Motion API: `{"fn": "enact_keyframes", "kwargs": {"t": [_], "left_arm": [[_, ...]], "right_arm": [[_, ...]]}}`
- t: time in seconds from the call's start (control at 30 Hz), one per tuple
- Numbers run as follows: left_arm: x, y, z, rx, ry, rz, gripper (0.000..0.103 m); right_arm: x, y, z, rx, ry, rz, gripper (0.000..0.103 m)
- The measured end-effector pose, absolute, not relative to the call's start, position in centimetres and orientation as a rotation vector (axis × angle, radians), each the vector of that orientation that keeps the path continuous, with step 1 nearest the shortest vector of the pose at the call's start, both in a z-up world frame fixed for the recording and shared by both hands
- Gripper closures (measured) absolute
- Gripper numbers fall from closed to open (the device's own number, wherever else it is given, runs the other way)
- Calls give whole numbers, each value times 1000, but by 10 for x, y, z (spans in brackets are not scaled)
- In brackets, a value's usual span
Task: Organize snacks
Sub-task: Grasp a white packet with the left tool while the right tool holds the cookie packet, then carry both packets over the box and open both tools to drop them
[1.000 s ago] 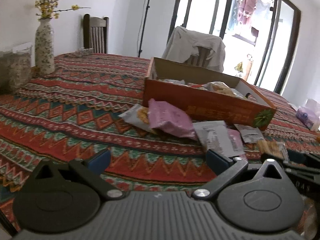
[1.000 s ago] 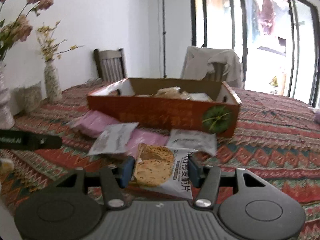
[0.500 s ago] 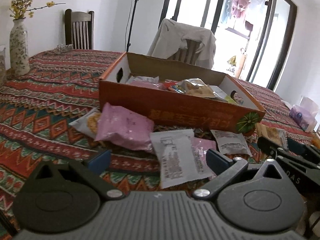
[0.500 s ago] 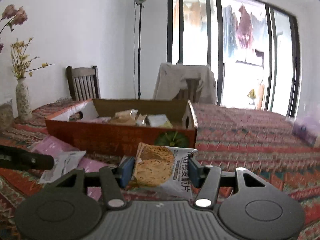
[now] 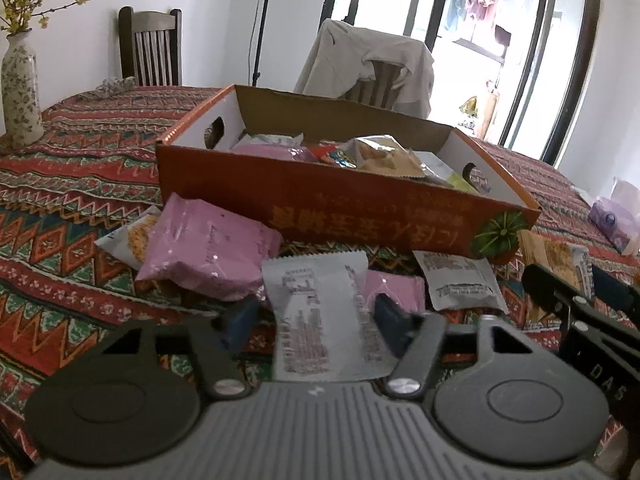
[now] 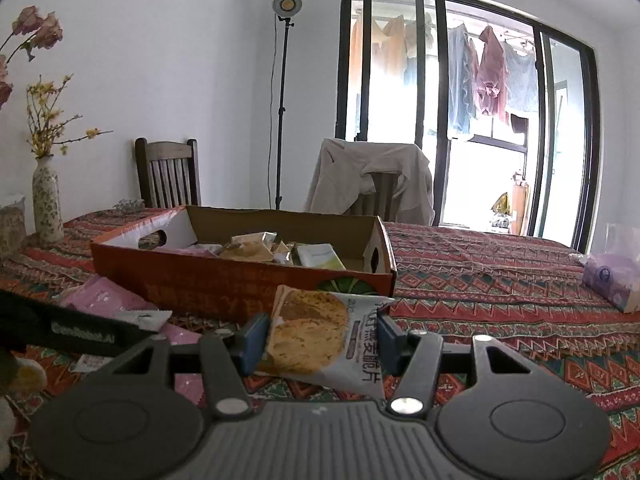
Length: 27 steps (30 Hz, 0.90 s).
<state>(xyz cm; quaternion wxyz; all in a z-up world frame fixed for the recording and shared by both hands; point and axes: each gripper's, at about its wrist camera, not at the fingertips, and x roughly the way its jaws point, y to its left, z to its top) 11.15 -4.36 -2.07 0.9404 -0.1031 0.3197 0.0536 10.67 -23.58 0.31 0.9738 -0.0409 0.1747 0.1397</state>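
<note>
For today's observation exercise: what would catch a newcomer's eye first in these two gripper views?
First, the orange cardboard box in the middle of the patterned tablecloth, already part full of snacks. Next, the cracker packet clamped in the right gripper just in front of the box. Then the loose packets before the box: a pink pouch, and a white sachet between the left gripper's closing jaws.

A patterned table (image 5: 80,184) carries an orange box (image 5: 360,208), loose snack packets (image 5: 208,248) and a vase (image 5: 20,92).

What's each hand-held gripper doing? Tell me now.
Left: jaws just closing around the grey packet; contact unclear.
Right: shut on the cracker packet.
</note>
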Motion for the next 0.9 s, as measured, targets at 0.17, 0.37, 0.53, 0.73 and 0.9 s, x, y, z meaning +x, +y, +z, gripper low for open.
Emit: {"fn": "enact_keyframes", "kwargs": {"t": [0.17, 0.37, 0.53, 0.73, 0.9], "left_arm": [[107, -46, -19, -189, 631, 82, 55], [99, -46, -11, -176, 589, 55, 55], [93, -45, -1, -160, 546, 40, 55], [94, -39, 14, -153, 506, 44, 55], [101, -34, 29, -135, 462, 47, 55]], "right_arm": [[106, -236, 3, -83, 349, 281, 47], [105, -236, 3, -81, 345, 279, 47], [102, -235, 3, -92, 333, 281, 47], [102, -230, 6, -107, 317, 299, 47], [107, -224, 26, -108, 275, 311, 47]]}}
